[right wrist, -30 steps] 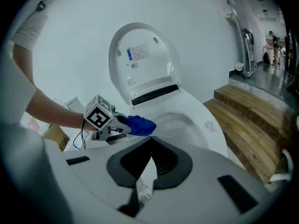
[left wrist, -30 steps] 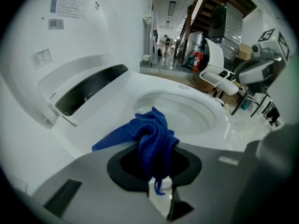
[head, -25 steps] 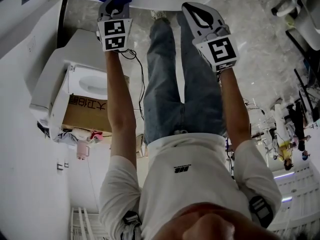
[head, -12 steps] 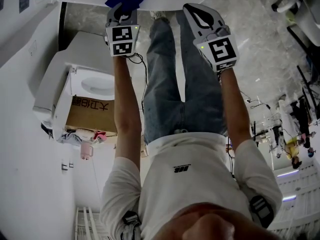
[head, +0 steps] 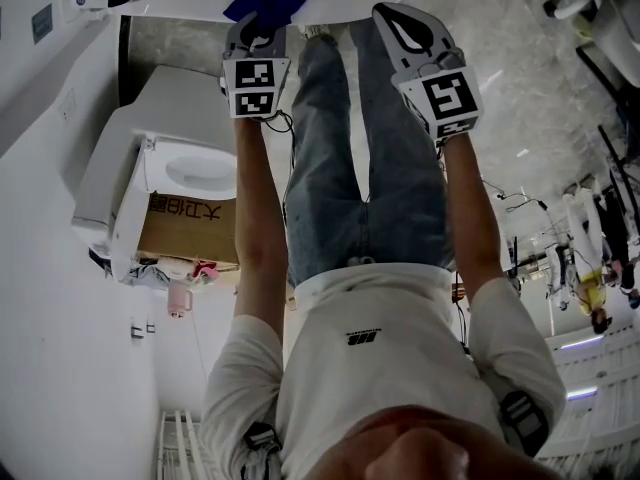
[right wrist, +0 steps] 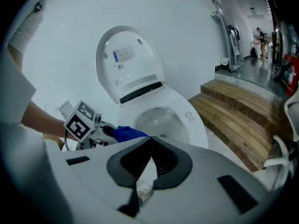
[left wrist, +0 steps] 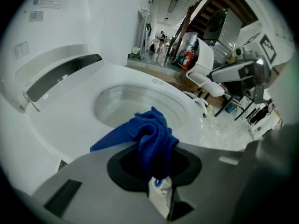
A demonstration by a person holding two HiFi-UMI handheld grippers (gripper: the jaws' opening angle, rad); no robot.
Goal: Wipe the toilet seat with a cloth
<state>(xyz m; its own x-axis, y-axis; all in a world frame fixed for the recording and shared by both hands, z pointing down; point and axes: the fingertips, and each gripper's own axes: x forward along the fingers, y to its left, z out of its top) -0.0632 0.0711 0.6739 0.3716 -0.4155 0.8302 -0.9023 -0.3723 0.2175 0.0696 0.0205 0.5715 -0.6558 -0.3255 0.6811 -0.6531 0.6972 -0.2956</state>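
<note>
One blue cloth (left wrist: 149, 134), pinched by fingers of your left gripper (left wrist: 156, 166), at 6 o'clock of toilet seat (left wrist: 70, 120). Your right gripper (right wrist: 150, 144): fingers pressed together.

Chinese characters on cardboard box (head: 185, 230), lid label (right wrist: 123, 55) illegible

White bare walls (right wrist: 187, 31). Pale marbled floor (head: 500, 58). Wooden steps (right wrist: 238, 106) along the wall. Cardboard box (head: 185, 230) standing near the left wall.
</note>
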